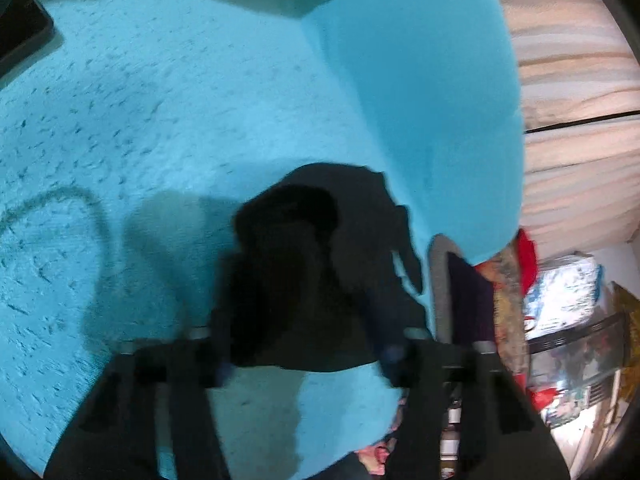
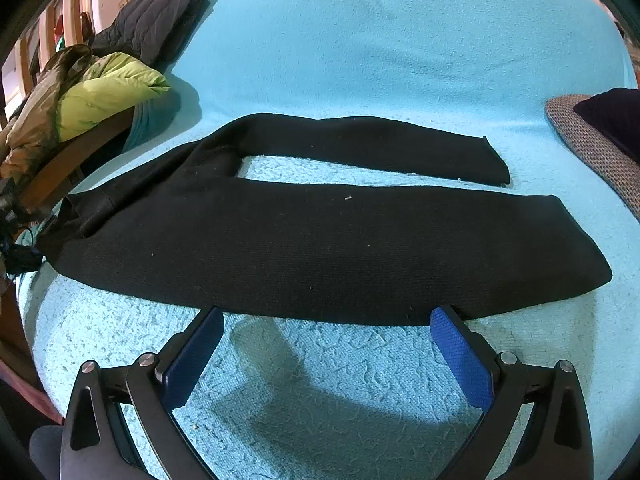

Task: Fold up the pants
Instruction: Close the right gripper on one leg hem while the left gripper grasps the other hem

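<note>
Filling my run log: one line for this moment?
pants: flat on blue cover | left claw: gripping fabric | right claw: open at leg edge

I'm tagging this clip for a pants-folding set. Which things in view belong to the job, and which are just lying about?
Belongs to the job:
black pants
turquoise bed cover they lie on
left tongs
right tongs

Just lying about:
green puffer jacket
dark quilted jacket
grey woven cushion
</note>
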The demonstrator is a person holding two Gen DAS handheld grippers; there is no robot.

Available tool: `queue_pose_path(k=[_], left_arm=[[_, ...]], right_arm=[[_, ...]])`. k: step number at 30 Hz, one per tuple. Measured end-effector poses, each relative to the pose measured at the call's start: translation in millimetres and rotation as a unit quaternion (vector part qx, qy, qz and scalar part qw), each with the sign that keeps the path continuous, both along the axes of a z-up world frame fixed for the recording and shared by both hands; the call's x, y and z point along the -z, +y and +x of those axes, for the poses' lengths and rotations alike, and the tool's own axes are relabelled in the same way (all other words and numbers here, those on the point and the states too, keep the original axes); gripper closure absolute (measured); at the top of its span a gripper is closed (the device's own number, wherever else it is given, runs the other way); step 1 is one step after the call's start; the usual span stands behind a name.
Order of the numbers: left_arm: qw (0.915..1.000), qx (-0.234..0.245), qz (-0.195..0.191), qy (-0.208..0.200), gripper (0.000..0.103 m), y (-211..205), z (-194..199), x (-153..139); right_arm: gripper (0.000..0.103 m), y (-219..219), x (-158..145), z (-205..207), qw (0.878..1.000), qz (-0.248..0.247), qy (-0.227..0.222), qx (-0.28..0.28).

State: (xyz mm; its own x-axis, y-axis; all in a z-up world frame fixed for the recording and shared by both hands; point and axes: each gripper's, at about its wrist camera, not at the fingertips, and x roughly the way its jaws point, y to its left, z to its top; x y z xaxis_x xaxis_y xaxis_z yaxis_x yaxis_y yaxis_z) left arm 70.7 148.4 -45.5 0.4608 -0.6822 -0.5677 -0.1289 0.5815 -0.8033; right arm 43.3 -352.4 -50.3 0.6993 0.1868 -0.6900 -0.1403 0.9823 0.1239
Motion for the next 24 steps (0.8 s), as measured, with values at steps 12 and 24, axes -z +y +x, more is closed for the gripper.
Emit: queue_pose_path(k=[12, 24], left_arm=[[0.9963, -0.004, 0.078, -0.034, 0.094, -10.4, -7.7, -15.2], [0.99, -0.019, 0.122, -0.069, 0.097, -23.1, -14.0, -23.2]], right_arm=[[0.002, -111.8, -54.4, -29.5, 0.982, 0.151, -0.036, 0.109], [0.009, -226.7, 3.4, -11.5, 0.89, 0.391, 0.12, 0.201]])
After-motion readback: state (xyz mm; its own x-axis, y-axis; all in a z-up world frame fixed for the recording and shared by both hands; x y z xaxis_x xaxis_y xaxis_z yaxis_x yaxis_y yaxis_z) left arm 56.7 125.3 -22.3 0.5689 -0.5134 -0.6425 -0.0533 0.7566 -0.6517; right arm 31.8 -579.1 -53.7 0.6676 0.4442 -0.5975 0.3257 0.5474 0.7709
